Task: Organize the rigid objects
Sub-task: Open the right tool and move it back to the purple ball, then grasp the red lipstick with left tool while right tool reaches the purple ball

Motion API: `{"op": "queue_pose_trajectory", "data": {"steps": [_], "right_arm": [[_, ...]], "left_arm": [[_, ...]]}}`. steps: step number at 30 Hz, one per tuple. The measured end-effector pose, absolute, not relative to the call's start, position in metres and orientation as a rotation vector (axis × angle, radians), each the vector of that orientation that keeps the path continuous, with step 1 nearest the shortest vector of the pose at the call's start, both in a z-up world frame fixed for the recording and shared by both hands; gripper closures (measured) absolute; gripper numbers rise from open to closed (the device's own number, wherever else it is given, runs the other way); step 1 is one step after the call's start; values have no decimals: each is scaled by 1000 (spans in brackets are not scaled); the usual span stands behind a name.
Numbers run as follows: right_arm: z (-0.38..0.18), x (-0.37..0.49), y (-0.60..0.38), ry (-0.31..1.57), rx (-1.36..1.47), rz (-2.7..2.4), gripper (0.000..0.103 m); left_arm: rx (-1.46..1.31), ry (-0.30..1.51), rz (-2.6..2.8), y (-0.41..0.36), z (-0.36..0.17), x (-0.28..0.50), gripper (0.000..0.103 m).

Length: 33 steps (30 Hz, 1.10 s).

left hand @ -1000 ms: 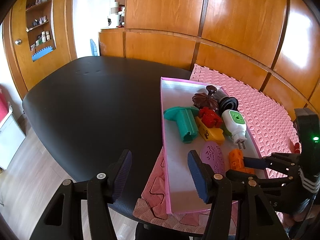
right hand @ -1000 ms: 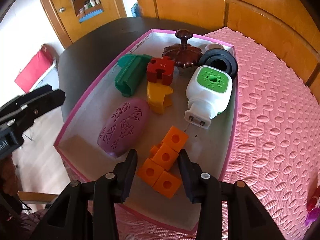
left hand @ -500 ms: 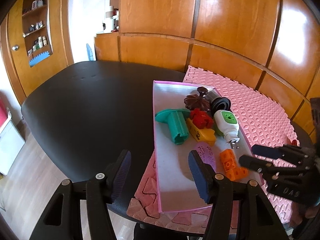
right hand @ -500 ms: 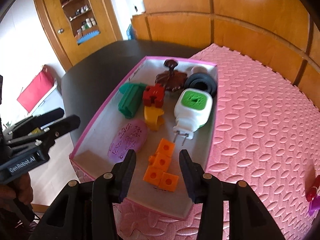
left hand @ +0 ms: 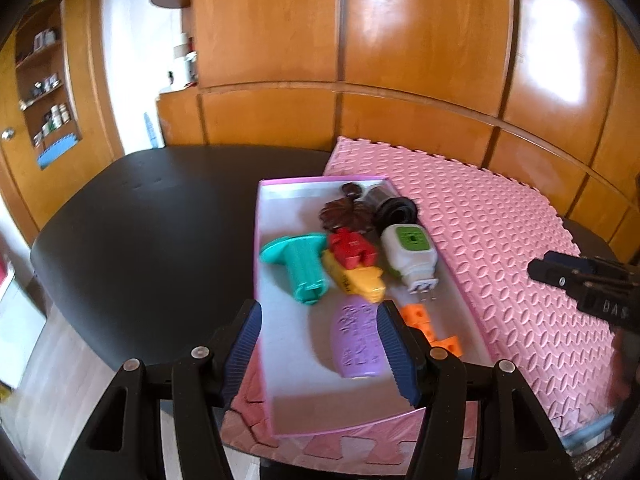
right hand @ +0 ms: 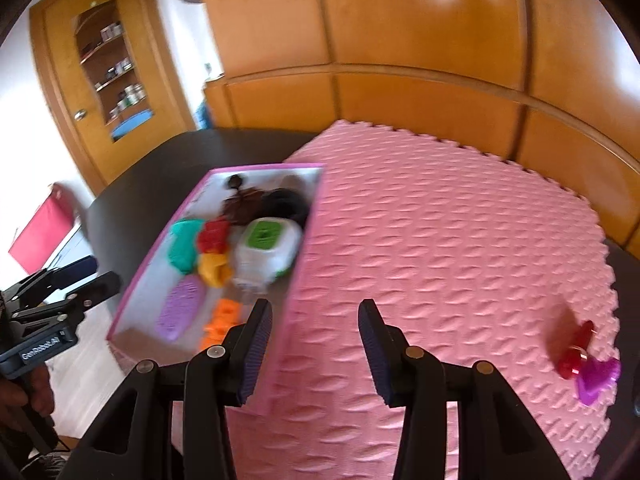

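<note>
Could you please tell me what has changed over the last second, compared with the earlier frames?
The right claw, which straddled the orange blocks in the pink box, has backed away to its right, jaws open and empty, leaving the blocks in the box; it now faces the pink mat toward the red and purple toys. The left claw stays open at the box's near end; the box contents are unmoved.

The left gripper [left hand: 319,340] is built of black plastic arms with silver screw heads at the joints, and its fingers [left hand: 245,344] are faced with ribbed dark-blue pads. The right gripper [right hand: 315,350] is made the same way, with ribbed blue-violet pads. White lettering is printed on each body, and bare skin of a hand [right hand: 38,394] is seen beneath the left one.
</note>
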State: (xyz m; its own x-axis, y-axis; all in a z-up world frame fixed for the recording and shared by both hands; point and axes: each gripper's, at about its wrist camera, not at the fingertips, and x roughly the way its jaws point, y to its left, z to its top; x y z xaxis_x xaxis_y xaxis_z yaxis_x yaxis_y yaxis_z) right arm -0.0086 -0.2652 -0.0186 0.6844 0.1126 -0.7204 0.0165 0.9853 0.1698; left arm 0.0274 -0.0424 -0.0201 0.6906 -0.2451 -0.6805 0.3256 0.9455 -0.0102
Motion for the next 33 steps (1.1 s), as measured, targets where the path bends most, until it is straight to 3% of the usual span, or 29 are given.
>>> {"op": "queue_pose_trajectory", "data": {"steps": [15,23,33], "right_arm": [[-4,-69,-423,699,308,-343,58],[-36,-121,-505,620,504,-603,58],[-42,-148,-542,552,694,-692,58]], "left_arm": [[257,704,-482,-119,-9,14,42],[356,703,-573,-168,-12,5,42],[434,745,-747,-254,-26,-10,42]]}}
